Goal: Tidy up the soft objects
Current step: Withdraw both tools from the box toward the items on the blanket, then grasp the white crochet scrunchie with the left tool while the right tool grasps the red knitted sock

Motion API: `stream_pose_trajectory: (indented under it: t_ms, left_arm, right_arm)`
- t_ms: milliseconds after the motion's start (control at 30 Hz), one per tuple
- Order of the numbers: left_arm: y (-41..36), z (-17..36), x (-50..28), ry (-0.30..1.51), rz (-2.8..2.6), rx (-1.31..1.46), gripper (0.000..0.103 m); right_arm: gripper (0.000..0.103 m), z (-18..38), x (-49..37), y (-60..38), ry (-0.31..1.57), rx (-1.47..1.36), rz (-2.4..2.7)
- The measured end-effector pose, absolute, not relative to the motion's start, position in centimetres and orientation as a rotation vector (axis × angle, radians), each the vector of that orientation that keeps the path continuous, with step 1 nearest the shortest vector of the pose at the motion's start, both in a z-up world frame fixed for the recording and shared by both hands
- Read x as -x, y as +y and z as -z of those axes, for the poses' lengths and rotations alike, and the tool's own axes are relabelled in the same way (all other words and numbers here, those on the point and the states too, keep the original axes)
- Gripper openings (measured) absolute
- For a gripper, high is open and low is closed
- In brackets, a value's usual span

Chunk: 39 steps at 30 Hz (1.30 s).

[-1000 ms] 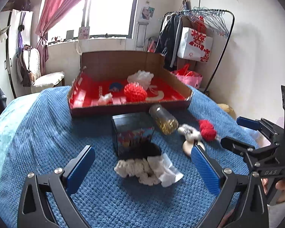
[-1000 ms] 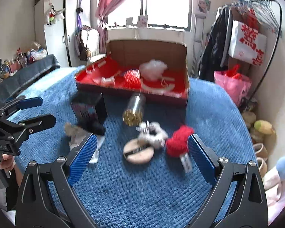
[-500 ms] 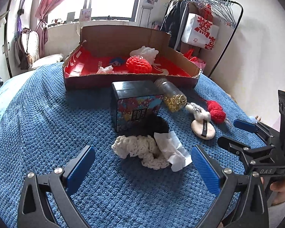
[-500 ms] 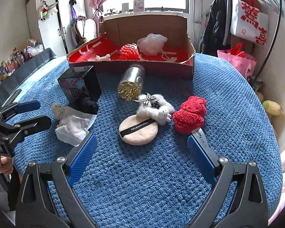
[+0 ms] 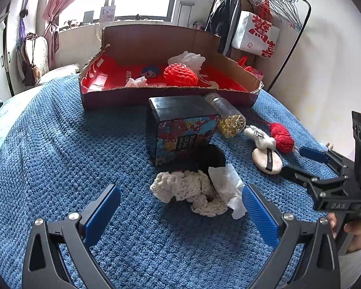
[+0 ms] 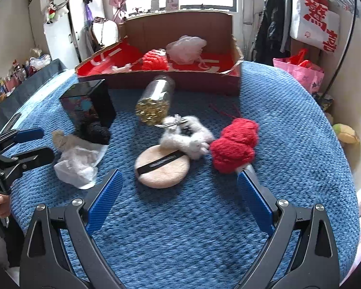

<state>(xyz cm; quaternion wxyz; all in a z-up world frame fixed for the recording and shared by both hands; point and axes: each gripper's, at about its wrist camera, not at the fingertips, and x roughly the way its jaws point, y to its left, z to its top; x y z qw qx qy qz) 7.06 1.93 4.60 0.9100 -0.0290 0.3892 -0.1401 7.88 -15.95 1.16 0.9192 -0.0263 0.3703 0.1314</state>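
over the last second both of our grippers have come down and forward toward the clutter on the blue blanket (image 5: 60, 144), so the soft things now sit larger and nearer between the fingers than a second ago. nothing on the blanket itself has shifted; only we have moved.

our left gripper (image 5: 180, 207) is spread wide and holds nothing. the cream crocheted scrunchie (image 5: 187, 190) lies at its twelve o'clock, just ahead of the fingertips, with a crumpled white tissue (image 5: 228, 185) touching it at three o'clock and a black fuzzy thing (image 5: 211, 156) behind it against the dark patterned box (image 5: 180, 130).

our right gripper (image 6: 178, 190) is also wide and empty. the round beige puff (image 6: 162, 168) sits at its twelve o'clock, the white plush toy (image 6: 190, 139) resting on the puff's far edge, and the red yarn piece (image 6: 235, 144) at about one o'clock, its tag close beside the right finger. a glass jar (image 6: 156, 101) of gold beads lies on its side beyond them.

the cardboard tray (image 5: 132, 96), at twelve o'clock far back, already holds a red knitted ball (image 5: 180, 74) and a white pouf (image 5: 187, 60). we judge this approach sets up the next picks: scrunchie on the left, puff or yarn on the right, neither yet grasped.
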Motion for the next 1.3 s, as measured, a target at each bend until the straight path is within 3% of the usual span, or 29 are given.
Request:
stream_pose_trajectory:
  t_ms: [300, 533, 633, 833, 900, 967, 1067, 1300]
  left_arm:
    - [2.8, -4.6, -7.8, 0.841, 0.315, 0.059, 0.101]
    - [3.1, -4.2, -8.7, 0.884, 0.355, 0.041, 0.086]
    - [3.4, -4.2, -9.0, 0.894, 0.364, 0.040, 0.085]
    - [3.4, -3.9, -9.8, 0.913, 0.394, 0.022, 0.084]
    - [2.8, -3.4, -10.3, 0.921, 0.411, 0.014, 0.073]
    - [2.4, -2.8, -10.8, 0.937, 0.444, 0.031, 0.053]
    - [2.2, -3.0, -10.8, 0.917, 0.477, 0.049, 0.036]
    - [2.4, -4.0, -9.2, 0.881, 0.456, 0.030, 0.031]
  right_arm:
    - [0.098, -1.3, -9.6, -19.4, 0.787, 0.006, -0.239]
    - [0.097, -1.2, -11.7, -21.1, 0.808, -0.005, -0.235]
    - [0.096, -1.2, -12.4, -21.5, 0.811, -0.004, -0.235]
    - [0.081, -0.7, -13.9, -21.5, 0.833, 0.010, -0.244]
    - [0.057, -0.2, -14.6, -21.5, 0.847, 0.007, -0.249]
    - [0.047, 0.1, -15.0, -21.5, 0.862, -0.009, -0.272]
    - [0.045, -0.1, -14.7, -21.4, 0.847, -0.020, -0.300]
    - [0.045, -2.4, -11.9, -21.3, 0.768, -0.044, -0.318]
